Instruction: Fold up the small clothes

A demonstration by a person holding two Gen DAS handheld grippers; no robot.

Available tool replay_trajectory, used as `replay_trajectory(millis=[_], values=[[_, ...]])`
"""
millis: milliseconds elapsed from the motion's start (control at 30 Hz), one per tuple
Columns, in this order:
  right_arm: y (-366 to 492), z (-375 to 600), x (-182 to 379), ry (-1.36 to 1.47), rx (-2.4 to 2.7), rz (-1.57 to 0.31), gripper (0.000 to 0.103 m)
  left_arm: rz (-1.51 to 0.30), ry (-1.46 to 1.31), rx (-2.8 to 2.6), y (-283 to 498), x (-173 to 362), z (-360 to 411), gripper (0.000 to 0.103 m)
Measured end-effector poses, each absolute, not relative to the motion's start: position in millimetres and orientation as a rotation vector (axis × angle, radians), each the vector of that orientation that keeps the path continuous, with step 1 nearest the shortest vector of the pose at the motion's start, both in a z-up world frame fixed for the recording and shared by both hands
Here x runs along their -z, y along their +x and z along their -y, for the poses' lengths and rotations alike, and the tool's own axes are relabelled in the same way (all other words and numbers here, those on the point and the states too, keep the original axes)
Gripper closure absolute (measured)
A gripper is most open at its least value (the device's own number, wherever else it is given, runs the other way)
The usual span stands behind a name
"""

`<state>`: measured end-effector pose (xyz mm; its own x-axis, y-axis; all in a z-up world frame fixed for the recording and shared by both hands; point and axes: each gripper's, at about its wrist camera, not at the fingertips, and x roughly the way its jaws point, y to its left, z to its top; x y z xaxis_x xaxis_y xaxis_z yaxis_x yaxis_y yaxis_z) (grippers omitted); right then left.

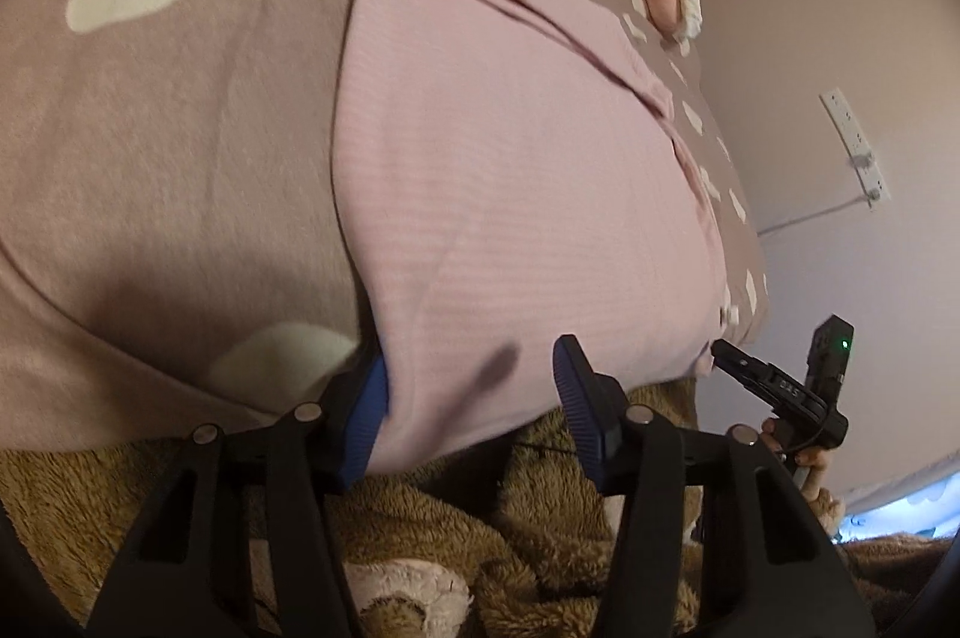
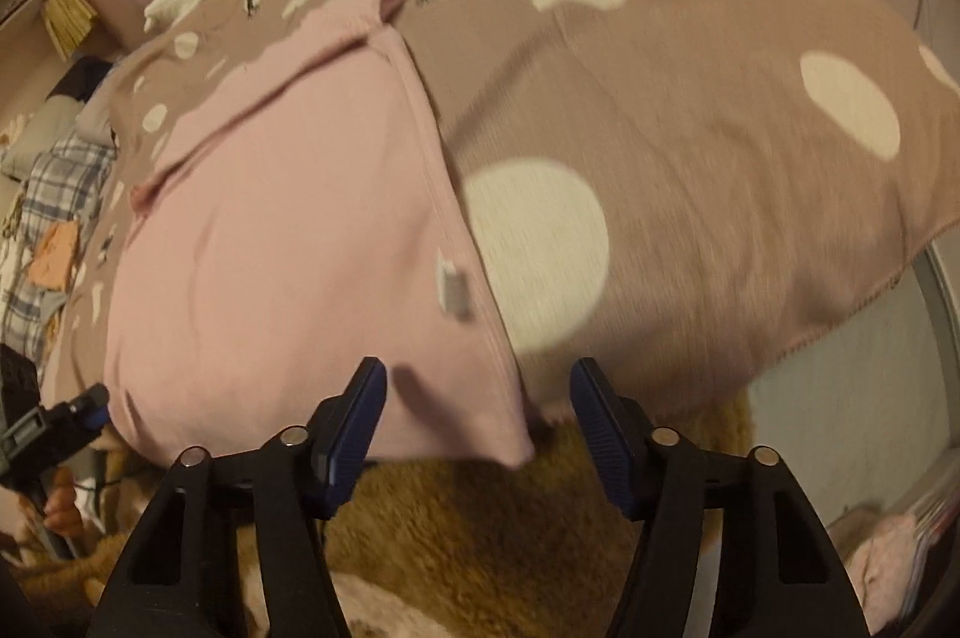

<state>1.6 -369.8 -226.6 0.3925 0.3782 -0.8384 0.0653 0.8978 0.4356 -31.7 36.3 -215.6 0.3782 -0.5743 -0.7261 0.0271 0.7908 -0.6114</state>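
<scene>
grey label [image 2: 456,291] only in right view

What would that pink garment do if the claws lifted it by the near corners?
The pink garment would probably droop and sag, since it already lies in soft creases and its near edge hangs limp. It looks thin, so likely light. Its ribbed knit should grip the left claw rather than slip.

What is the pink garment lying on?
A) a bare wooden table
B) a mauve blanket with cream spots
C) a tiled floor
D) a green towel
B: the pink garment is spread flat on a mauve blanket dotted with cream spots, which shows around it in both wrist views.
</scene>
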Motion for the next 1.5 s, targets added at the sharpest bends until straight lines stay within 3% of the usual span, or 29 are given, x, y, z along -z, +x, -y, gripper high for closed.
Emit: replay_trajectory(millis=[67,167,333,433,500,800,1100,1500], values=[[1,367,232,0.433,-0.232,-1.192,0.044,-1.151,-0.554,0.415,-33,220,-31,0.05],[2,358,235,0.4,-0.281,-1.209,0.054,-1.178,-0.513,0.405,-35,227,-24,0.058],[5,347,233,0.305,-0.299,-1.22,0.074,-1.192,-0.528,0.373,-34,238,-29,0.095],[5,348,231,0.29,-0.306,-1.217,0.092,-1.177,-0.559,0.372,-38,234,-34,0.097],[3,348,226,0.291,-0.324,-1.209,0.094,-1.166,-0.572,0.387,-41,227,-35,0.097],[7,355,186,0.44,-0.49,-1.058,0.095,-1.052,-0.737,0.507,-33,183,-47,0.098],[58,370,171,0.682,-0.525,-0.908,0.095,-0.991,-1.0,0.502,19,177,-77,0.098],[122,383,200,0.721,-0.265,-0.949,0.096,-1.063,-1.049,0.384,91,185,-88,0.098]])
